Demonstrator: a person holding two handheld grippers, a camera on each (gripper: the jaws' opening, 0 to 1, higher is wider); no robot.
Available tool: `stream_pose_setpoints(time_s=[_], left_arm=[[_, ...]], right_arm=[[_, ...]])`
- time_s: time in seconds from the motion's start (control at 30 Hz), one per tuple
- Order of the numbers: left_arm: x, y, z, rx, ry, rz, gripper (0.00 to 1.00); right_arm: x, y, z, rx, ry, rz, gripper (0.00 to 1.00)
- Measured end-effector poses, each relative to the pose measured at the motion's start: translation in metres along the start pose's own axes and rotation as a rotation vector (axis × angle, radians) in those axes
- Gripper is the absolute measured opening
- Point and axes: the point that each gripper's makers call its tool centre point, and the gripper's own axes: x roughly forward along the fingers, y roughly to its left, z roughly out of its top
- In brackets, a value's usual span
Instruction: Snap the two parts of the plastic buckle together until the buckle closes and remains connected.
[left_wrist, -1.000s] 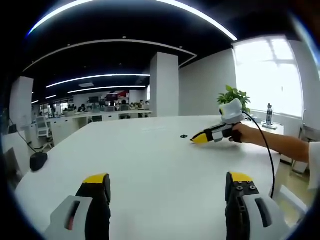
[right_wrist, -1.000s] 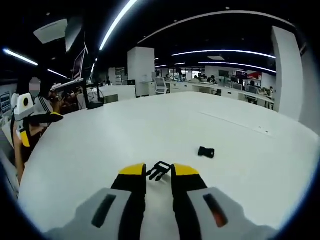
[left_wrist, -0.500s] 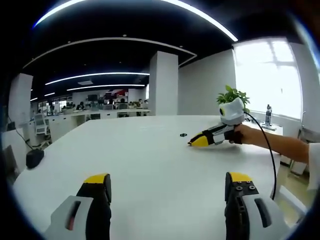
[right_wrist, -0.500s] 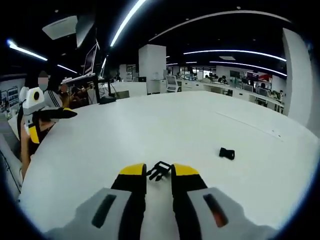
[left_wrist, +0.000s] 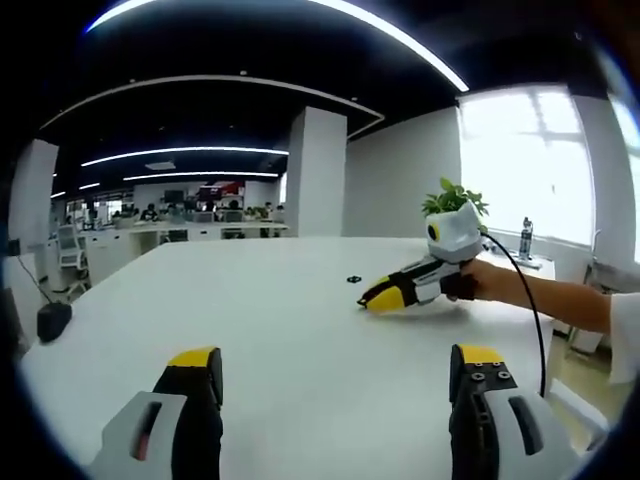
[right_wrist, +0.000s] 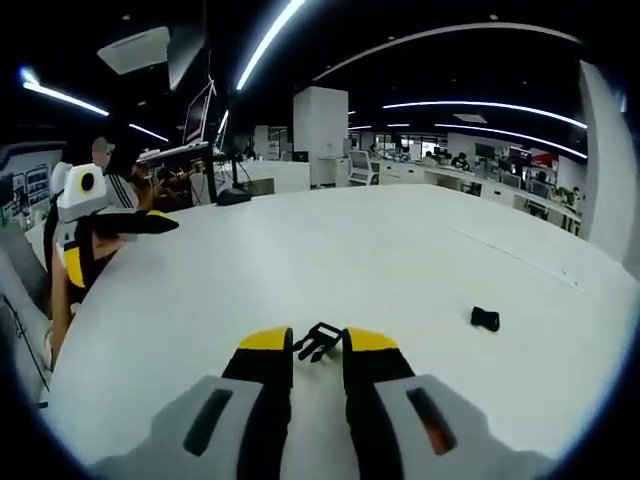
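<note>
Since a second ago the right gripper (right_wrist: 318, 352) hasn't let go, jaws pinched on the pronged buckle half (right_wrist: 318, 341), just swung so the socket half (right_wrist: 485, 319) on the table (right_wrist: 330, 250) sits further right. The left gripper (left_wrist: 335, 365) hangs spread wide with nothing in it. Its view catches the potted plant (left_wrist: 455, 198) behind the right gripper.

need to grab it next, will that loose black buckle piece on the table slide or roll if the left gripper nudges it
The loose buckle piece looks small and flat-sided, so it probably won't roll. It lies on a smooth white table, so a nudge would likely make it slide. Being small plastic, it is probably light and stiff, like the pronged half in the right gripper.
</note>
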Motion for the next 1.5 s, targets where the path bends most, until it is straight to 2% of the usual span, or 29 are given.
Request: stream_pose_setpoints(time_s=[0.23, 0.43, 0.83, 1.1, 1.27, 1.5], left_arm=[[0.007, 0.004, 0.009, -0.003, -0.008, 0.006, 0.96], [0.018, -0.003, 0.018, -0.005, -0.023, -0.020, 0.94], [0.040, 0.002, 0.032, 0.019, -0.014, -0.017, 0.94], [0.046, 0.002, 0.037, 0.027, -0.005, -0.019, 0.94], [0.057, 0.008, 0.038, 0.036, 0.000, 0.003, 0.94], [0.070, 0.013, 0.044, 0.049, 0.005, 0.001, 0.94]], right_arm=[[0.003, 0.011, 0.002, -0.012, 0.000, 0.027, 0.19], [0.003, 0.017, 0.001, -0.014, -0.001, 0.043, 0.19], [0.004, 0.025, -0.007, -0.012, 0.001, 0.071, 0.19], [0.005, 0.029, -0.006, -0.004, -0.007, 0.088, 0.19], [0.005, 0.032, -0.007, -0.007, -0.008, 0.103, 0.19], [0.006, 0.033, -0.006, -0.010, -0.019, 0.107, 0.19]])
